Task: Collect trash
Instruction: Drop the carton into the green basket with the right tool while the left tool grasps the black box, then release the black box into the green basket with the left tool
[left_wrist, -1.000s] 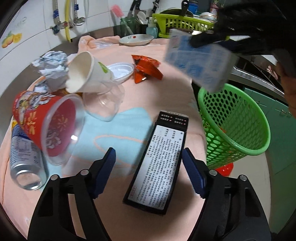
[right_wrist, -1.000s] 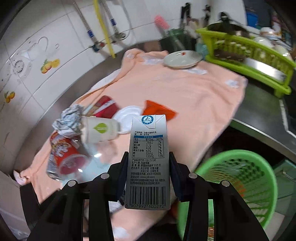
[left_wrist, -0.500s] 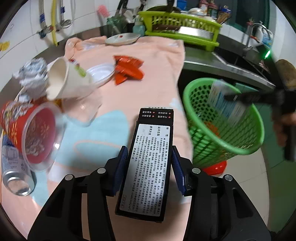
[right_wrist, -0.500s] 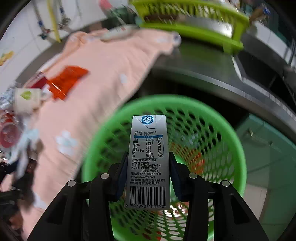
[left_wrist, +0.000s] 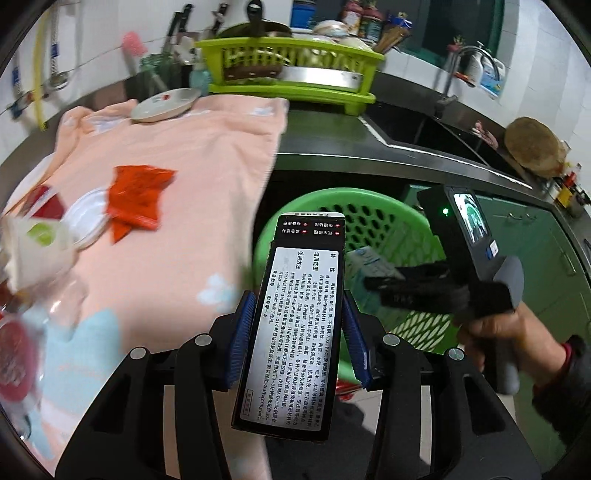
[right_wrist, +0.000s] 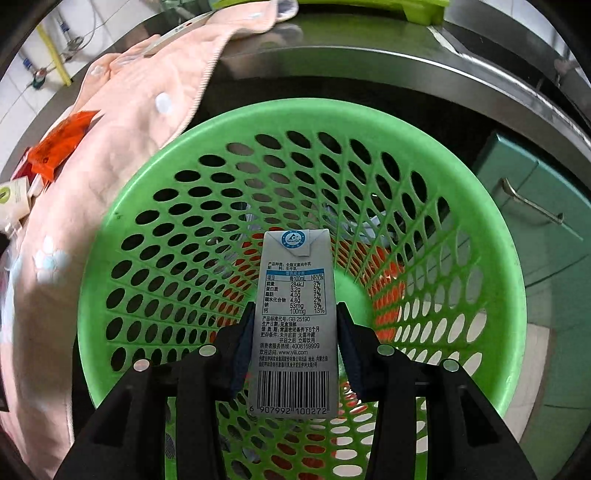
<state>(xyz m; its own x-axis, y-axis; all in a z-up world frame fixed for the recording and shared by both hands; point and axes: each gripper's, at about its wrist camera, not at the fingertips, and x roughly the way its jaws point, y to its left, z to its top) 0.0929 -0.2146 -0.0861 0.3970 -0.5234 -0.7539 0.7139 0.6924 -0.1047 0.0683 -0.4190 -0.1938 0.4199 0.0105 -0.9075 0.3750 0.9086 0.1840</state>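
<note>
Lying far left on the peach towel (left_wrist: 192, 155): a paper cup (left_wrist: 37, 251), a white lid (left_wrist: 86, 218) and a red wrapper (left_wrist: 136, 195), all blurred. Resting further back at the towel's far edge: a white plate (left_wrist: 164, 105). Standing behind, on the steel counter (left_wrist: 332, 133): a lime dish rack (left_wrist: 288, 74).

Gripping a long black box (left_wrist: 299, 332) by both long sides: the left gripper (left_wrist: 297, 336), blue pads pressing tight, box lifted off the towel and pointing toward the green basket (left_wrist: 373, 206).

Clamping a milk carton (right_wrist: 293, 321) upright between its pads: the right gripper (right_wrist: 293, 343), hanging over the basket's mouth (right_wrist: 491, 258), carton's top leaning into the opening. Showing through the holes at the basket's bottom: something orange, unclear what.
</note>
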